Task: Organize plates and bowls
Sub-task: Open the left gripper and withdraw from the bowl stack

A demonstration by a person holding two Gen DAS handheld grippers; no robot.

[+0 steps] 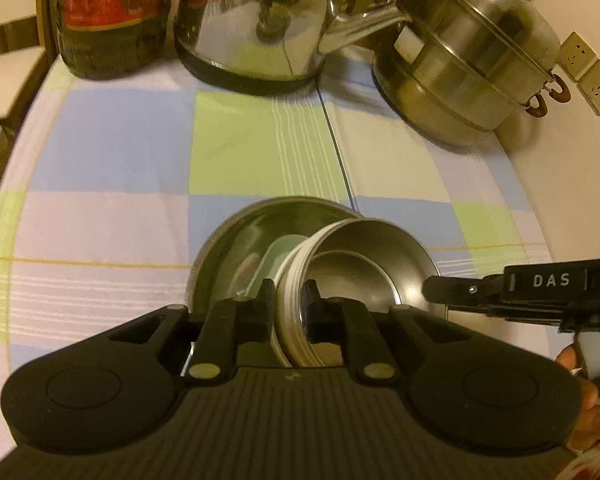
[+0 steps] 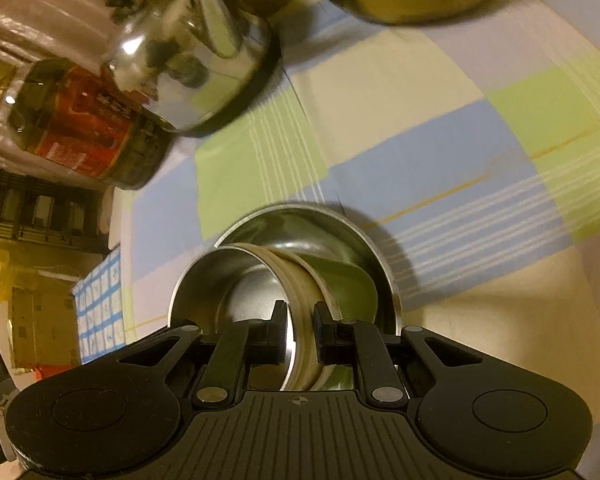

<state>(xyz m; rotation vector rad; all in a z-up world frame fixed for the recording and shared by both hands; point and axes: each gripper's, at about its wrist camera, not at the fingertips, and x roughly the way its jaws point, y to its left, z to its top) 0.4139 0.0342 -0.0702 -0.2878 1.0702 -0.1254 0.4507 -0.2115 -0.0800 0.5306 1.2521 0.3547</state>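
Note:
A small steel bowl with a white outer wall (image 1: 364, 264) is held tilted over a larger steel bowl (image 1: 240, 236) on the checked tablecloth (image 1: 120, 152). A pale green dish (image 1: 278, 258) lies inside the large bowl. My left gripper (image 1: 288, 296) is shut on the small bowl's rim. My right gripper (image 2: 300, 320) is shut on the same small bowl (image 2: 220, 284) at its opposite rim, and shows in the left wrist view (image 1: 432, 288) from the right. The large bowl (image 2: 340, 236) and the green dish (image 2: 348, 284) show behind it.
At the back stand a dark bottle with a red label (image 1: 108, 16), a shiny steel kettle (image 1: 256, 20) and a stacked steel pot (image 1: 472, 64). Wall sockets (image 1: 588, 68) are at the right. The right wrist view shows the kettle (image 2: 188, 52) and bottle (image 2: 84, 124) too.

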